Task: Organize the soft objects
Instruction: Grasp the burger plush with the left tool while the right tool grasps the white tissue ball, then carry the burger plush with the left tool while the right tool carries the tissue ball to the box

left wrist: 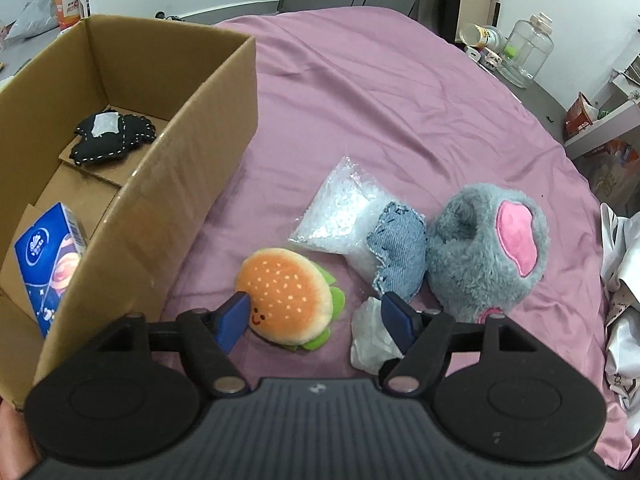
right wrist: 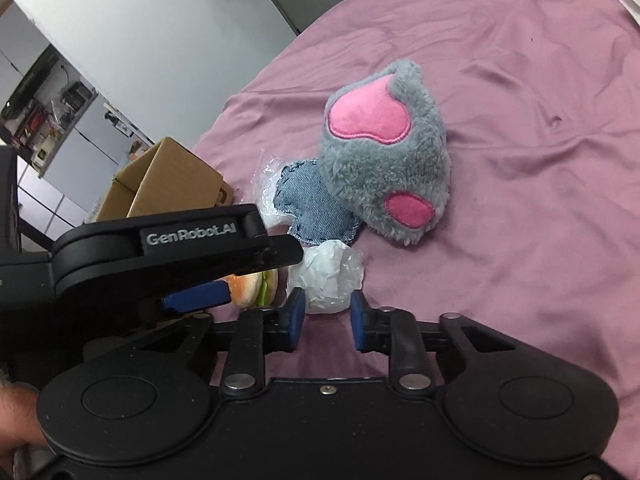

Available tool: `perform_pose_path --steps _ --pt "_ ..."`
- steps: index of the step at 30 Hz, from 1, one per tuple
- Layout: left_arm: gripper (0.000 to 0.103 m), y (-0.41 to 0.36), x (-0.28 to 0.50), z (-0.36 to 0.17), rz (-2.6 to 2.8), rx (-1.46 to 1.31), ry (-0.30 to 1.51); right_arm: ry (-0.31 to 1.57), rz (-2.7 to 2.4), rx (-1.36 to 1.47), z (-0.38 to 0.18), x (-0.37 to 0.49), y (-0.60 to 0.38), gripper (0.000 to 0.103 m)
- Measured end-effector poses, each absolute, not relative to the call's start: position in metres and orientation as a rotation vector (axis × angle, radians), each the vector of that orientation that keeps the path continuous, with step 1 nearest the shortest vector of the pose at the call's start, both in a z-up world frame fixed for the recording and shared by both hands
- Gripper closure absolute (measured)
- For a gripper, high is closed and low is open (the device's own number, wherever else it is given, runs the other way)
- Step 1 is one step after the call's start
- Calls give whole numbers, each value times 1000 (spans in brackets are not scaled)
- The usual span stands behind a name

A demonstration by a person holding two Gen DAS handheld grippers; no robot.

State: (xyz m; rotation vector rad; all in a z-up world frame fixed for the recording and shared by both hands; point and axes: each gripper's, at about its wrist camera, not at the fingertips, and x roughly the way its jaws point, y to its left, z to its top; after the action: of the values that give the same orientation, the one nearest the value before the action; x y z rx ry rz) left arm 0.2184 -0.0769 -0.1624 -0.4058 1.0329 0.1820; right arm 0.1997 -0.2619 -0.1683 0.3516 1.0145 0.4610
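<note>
A burger plush (left wrist: 288, 292) lies on the purple sheet between the fingers of my open left gripper (left wrist: 316, 316); its left finger touches the burger's edge. Beside it lie a white crumpled bag (left wrist: 372, 340), a denim pouch (left wrist: 400, 256), a clear bag of beads (left wrist: 340, 208) and a grey-and-pink plush (left wrist: 488, 256). A cardboard box (left wrist: 192, 152) at left holds a black soft piece (left wrist: 112, 136) and a blue carton (left wrist: 48, 264). My right gripper (right wrist: 325, 320) is open just short of the white bag (right wrist: 326, 276), with the denim pouch (right wrist: 312, 208) and grey plush (right wrist: 384, 160) beyond.
The left gripper's body (right wrist: 168, 244) crosses the right wrist view and hides most of the burger (right wrist: 254, 289). The box (right wrist: 160, 184) stands behind it. White bags (left wrist: 620, 300) lie at the bed's right edge. Jars and clutter (left wrist: 524, 52) stand beyond the bed.
</note>
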Motion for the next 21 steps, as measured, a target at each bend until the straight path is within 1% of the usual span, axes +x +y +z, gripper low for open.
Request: perform_pose_path --steps 5,7,8,9,11,13,15,17,21 --pt "32 -73 221 -165 186 -430 1040 1033 443 343 -165 200 -265 85" --pt "34 -71 222 -165 188 -441 1041 1035 442 344 -164 200 -266 86" --pt "39 -70 222 -165 193 -444 1039 1035 441 342 -163 200 -267 86" --pt "49 -69 221 -165 196 -451 1039 1036 440 341 -163 200 -267 86" --pt "64 -64 220 -165 202 -466 1045 1034 440 342 -163 199 -267 86" --pt "67 -58 219 -164 187 -491 1042 1033 442 337 -162 199 -267 86" --pt "74 -57 218 -160 178 -489 1032 1034 442 335 -162 199 -267 86" --pt "79 -58 216 -155 167 -485 1028 1033 444 335 -161 199 -268 86" --pt "84 -55 211 -149 154 -498 1023 1028 444 337 -157 197 -268 86"
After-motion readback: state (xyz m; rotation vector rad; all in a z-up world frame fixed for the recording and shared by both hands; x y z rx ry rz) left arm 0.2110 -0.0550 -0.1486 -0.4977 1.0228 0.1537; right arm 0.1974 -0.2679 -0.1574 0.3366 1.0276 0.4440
